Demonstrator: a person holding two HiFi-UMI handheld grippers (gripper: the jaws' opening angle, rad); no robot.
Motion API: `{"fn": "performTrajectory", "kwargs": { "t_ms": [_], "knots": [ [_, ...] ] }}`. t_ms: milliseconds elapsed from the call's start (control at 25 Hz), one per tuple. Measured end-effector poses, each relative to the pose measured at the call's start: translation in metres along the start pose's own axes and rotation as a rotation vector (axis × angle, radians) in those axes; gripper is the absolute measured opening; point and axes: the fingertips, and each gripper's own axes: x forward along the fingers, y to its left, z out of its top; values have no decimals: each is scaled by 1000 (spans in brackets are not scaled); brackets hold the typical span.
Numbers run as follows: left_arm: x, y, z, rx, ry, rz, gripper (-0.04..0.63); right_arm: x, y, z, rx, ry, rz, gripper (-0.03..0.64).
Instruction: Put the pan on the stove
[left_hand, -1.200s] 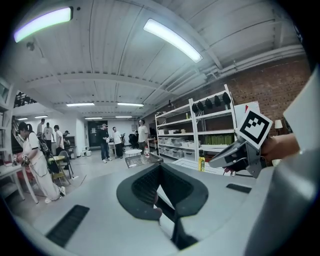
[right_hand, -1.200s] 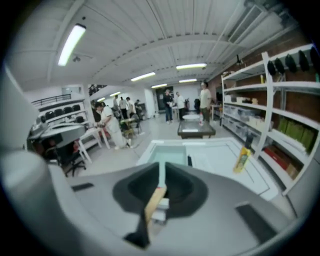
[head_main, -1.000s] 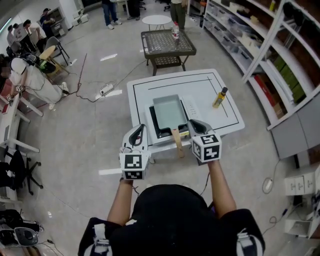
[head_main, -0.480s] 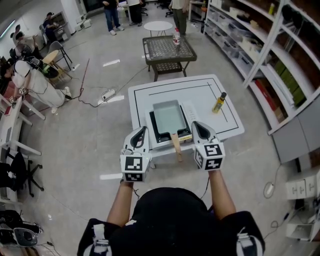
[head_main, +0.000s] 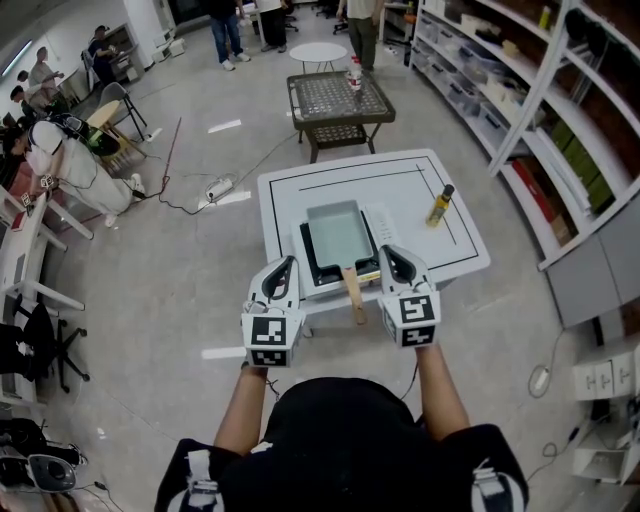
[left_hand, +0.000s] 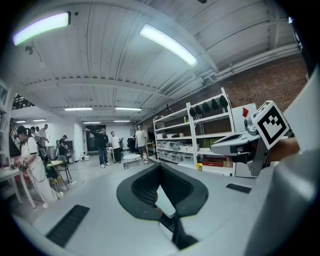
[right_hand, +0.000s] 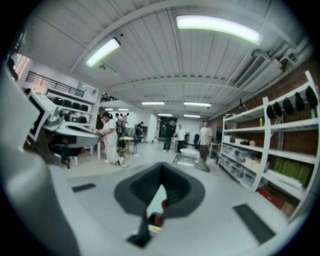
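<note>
A rectangular grey-green pan with a wooden handle sits on the black stove on a white table; the handle pokes over the near edge. My left gripper hovers just left of the handle, at the table's near edge, jaws shut and empty. My right gripper hangs just right of the handle, also shut with nothing in it. In the left gripper view the left gripper points out into the room, jaws together. In the right gripper view the right gripper does the same.
A yellow oil bottle stands on the table's right side. A dark mesh table with a bottle stands behind it. Shelving lines the right wall. People and chairs fill the left; a cable lies on the floor.
Both grippers stay on either side of the pan handle, with only a small drift. The pan has not moved on the stove.
</note>
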Motion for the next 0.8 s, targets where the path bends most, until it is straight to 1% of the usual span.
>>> {"fn": "performTrajectory", "kwargs": {
  "t_ms": [200, 440, 640, 800],
  "knots": [
    [0, -1, -3, -53, -15, -10, 21, 2, 1, 1, 25, -8, 12, 34],
    [-2, 0, 1, -60, -19, -9, 21, 1, 1, 2, 55, -26, 15, 34],
    [-2, -1, 0, -73, -18, -5, 21, 2, 0, -5, 57, -11, 14, 34],
    [0, -2, -3, -43, -15, -6, 21, 3, 0, -10, 62, 0, 16, 34]
  ]
}}
